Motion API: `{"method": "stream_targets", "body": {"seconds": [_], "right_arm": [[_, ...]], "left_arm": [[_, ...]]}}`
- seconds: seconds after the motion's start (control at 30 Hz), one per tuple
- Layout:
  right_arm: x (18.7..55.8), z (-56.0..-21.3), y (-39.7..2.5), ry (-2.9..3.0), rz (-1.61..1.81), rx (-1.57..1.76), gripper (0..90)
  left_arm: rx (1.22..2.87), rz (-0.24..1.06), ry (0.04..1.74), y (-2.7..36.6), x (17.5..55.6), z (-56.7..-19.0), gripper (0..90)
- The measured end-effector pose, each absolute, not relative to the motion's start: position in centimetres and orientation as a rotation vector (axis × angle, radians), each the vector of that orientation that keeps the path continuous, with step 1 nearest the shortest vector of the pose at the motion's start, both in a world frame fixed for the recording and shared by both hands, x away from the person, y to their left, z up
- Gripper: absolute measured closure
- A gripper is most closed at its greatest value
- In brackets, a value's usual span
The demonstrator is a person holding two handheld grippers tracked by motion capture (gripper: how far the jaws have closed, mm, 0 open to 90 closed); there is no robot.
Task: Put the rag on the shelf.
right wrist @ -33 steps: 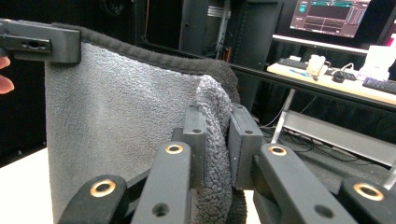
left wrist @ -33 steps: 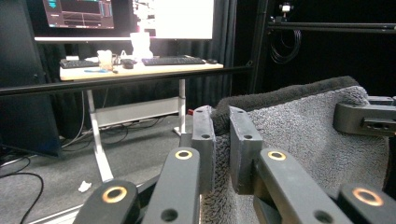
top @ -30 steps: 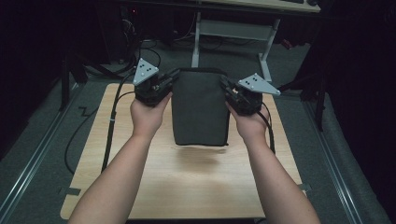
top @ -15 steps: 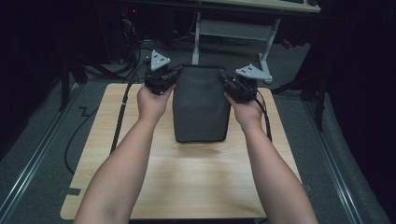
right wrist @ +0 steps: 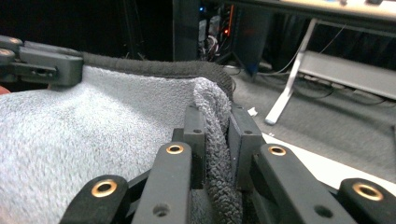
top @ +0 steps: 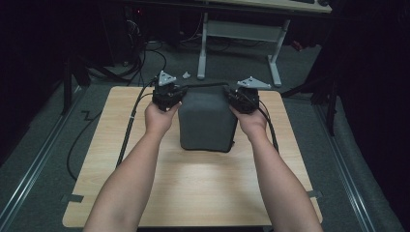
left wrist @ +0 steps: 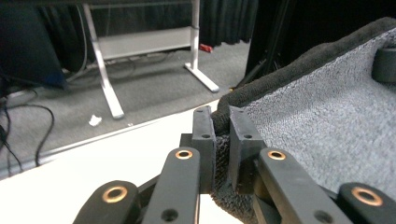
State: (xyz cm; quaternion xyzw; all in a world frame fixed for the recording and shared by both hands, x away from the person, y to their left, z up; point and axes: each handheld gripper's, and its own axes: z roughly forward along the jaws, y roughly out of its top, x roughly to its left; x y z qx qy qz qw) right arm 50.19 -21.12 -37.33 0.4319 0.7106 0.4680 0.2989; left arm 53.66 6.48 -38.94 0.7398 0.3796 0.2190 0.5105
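A dark grey towel lies folded on the wooden table, its far edge lifted off the top. My left gripper is shut on the towel's far left corner; in the left gripper view the terry cloth is pinched between the jaws of the left gripper. My right gripper is shut on the far right corner, and in the right gripper view a rolled hem of the towel sits between the jaws of the right gripper. The other gripper shows at the far side of the cloth.
Black cables trail from both grippers over the table's far edge to the floor. A white-legged desk frame stands beyond the table on grey carpet. Bare wood lies in front of the towel toward the person.
Both grippers have moved away from the person toward the table's far edge, carrying the towel's held corners with them. The towel looks shorter and more bunched than before.
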Motion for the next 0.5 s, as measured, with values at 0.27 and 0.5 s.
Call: {"method": "stream_targets", "body": {"seconds": [0.27, 0.5], "right_arm": [[50.4, -38.7, -21.6, 1.927, 1.268, 1.204, 80.3], [50.7, -39.9, -22.0, 1.949, 1.262, 1.253, 79.9]], "left_arm": [[1.797, 0.463, 0.93, 6.7, 53.7, -40.9, 82.8], [1.805, 0.391, 0.955, 6.8, 54.1, -42.2, 82.7]]}}
